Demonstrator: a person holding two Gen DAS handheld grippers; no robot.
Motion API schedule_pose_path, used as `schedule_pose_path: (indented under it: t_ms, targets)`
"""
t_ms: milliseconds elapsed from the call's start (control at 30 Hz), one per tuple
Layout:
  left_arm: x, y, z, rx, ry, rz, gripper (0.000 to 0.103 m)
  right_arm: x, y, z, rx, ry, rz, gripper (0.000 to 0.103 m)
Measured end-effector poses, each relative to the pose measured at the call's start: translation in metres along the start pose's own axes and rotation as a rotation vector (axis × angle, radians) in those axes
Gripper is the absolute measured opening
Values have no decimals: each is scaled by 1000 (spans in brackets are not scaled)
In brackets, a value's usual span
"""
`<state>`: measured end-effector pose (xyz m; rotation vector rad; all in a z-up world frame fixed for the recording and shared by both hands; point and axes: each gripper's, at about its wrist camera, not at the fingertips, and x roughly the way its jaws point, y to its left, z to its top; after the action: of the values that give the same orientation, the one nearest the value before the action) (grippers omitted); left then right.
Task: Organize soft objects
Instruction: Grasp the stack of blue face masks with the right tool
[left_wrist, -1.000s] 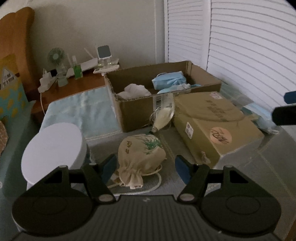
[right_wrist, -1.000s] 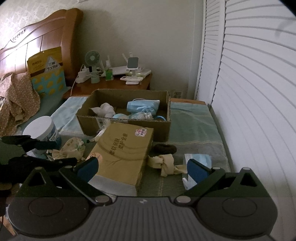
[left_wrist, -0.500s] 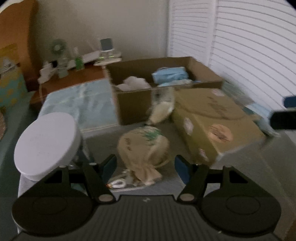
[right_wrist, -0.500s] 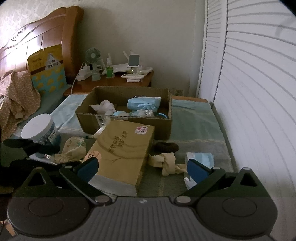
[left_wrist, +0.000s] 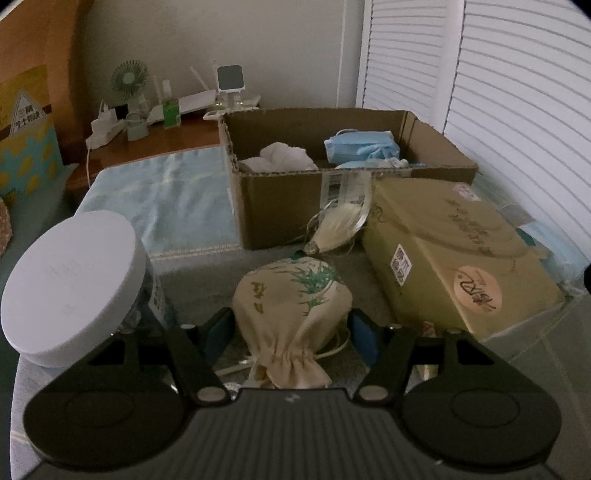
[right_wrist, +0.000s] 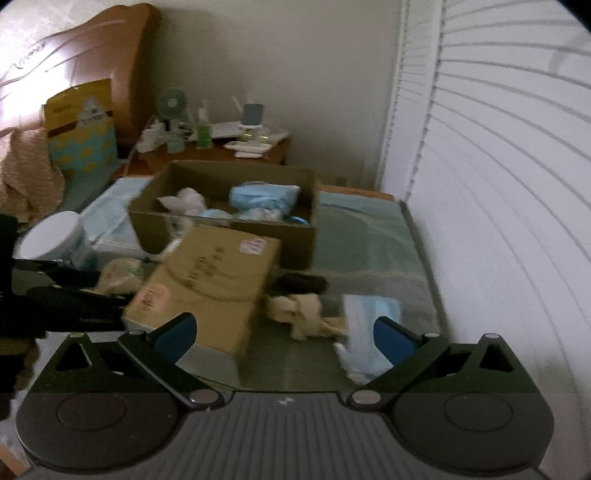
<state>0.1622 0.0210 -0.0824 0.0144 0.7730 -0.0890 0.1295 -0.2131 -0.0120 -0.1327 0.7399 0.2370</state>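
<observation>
A: Item one, left gripper (left_wrist: 291, 330). Pose?

B: Low and level, pointing toward the cardboard box (left_wrist: 295, 206). Jaws apart, one blue pad on each side of the drawstring pouch (left_wrist: 293, 314); whether the pads touch the cloth cannot be told. The pouch lies on the bed, in front of the cardboard box, gathered neck toward the camera.

A: Item two, right gripper (right_wrist: 282, 334)?

B: Held higher, tilted down toward the same box (right_wrist: 225, 218). Jaws wide apart, holding nothing. The view is blurred.

A: Soft goods outside the box?

B: A knotted cream cloth (right_wrist: 299, 312) and a blue mask pack (right_wrist: 369, 321) in front of the box, right of the kraft package (right_wrist: 210, 284). A dark item (right_wrist: 303, 282) lies between cloth and box.

A: Inside the box?

B: White cloth (left_wrist: 284, 157) at left, blue masks (left_wrist: 362, 147) at right.

A: Other entries?

B: A white-lidded jar (left_wrist: 70, 291) left of the box, near the pouch.
</observation>
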Motion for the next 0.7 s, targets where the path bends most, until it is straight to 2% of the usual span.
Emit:
schedule_pose_path:
  t_ms: [200,300,567,667,700]
  targets:
    - [2,1,-1,-12,3,6,66,12,-26,-10,45,6,-100,102]
    - [2,1,-1,-17,3,8,66,27,-37,-16,63,26,-136,97]
    - [2,2,1,-29,8,8,62,75,-50,-29,75,116,-127,81]
    - [1,2,1,-30,8,11,60,80,-52,-29,86,108,-120,78]
    - [1,3,1,-31,9,10,59,80,-52,-29,79,103,-125,72]
